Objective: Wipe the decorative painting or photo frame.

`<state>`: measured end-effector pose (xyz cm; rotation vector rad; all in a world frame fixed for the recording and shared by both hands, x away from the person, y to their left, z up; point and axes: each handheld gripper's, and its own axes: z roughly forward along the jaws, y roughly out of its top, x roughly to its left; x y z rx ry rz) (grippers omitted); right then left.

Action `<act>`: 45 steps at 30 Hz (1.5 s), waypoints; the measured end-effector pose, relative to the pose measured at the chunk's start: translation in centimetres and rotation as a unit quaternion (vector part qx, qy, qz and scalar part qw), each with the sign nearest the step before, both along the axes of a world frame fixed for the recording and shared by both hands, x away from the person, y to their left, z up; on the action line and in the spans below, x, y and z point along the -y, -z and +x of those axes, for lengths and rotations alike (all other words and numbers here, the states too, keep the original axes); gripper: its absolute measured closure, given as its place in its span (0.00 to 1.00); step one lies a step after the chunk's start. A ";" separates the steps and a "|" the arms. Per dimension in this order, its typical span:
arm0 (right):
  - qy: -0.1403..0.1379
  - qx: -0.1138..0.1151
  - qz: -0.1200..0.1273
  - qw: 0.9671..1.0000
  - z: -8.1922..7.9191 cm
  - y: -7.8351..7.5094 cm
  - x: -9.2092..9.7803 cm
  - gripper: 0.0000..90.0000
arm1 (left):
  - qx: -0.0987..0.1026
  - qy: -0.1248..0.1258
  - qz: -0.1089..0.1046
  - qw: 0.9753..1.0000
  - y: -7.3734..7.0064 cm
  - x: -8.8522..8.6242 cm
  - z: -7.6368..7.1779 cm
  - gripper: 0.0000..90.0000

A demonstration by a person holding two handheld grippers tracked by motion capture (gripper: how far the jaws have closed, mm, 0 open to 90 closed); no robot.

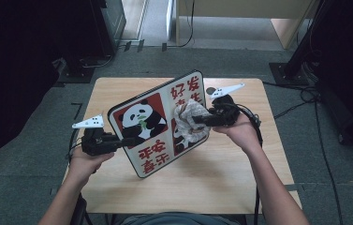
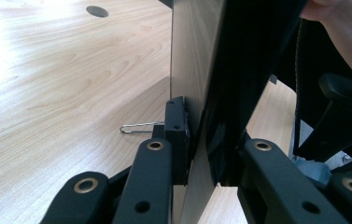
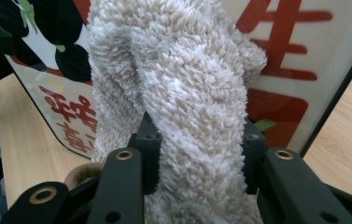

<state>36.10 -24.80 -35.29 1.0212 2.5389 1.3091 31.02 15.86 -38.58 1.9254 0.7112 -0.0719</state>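
High view: the left tongs (image 1: 126,139) grip the left edge of a panda board (image 1: 158,123) held tilted above the surface (image 1: 239,178), while the right tongs (image 1: 201,119) press a cloth (image 1: 187,123) against its face.

Left gripper view: jaws closed on the board's edge (image 2: 197,70).

Right gripper view: jaws clamped around the fluffy cloth (image 3: 183,93), touching the board (image 3: 299,70).

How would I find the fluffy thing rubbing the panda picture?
Look above the light wooden table for the tilted panda board with red writing. Pressed on its right half is a shaggy cream cloth, pinched in the right gripper: the one soft thing there.
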 end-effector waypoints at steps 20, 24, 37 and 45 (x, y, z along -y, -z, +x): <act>0.004 -0.021 0.004 1.000 -0.7 3.7 0.7 0.70 | 0.000 0.000 0.000 1.000 0.0 0.0 0.0 0.88; 0.006 -0.020 0.000 1.000 -0.9 4.3 0.8 0.70 | 0.001 0.000 0.001 1.000 0.0 0.0 0.0 0.88; 0.012 -0.025 -0.003 1.000 -1.4 6.6 1.0 0.69 | 0.003 0.000 0.001 1.000 0.0 0.1 -0.1 0.88; 0.012 -0.035 -0.014 0.999 -1.8 8.0 1.1 0.69 | 0.003 0.001 0.002 1.000 0.0 0.0 -0.1 0.88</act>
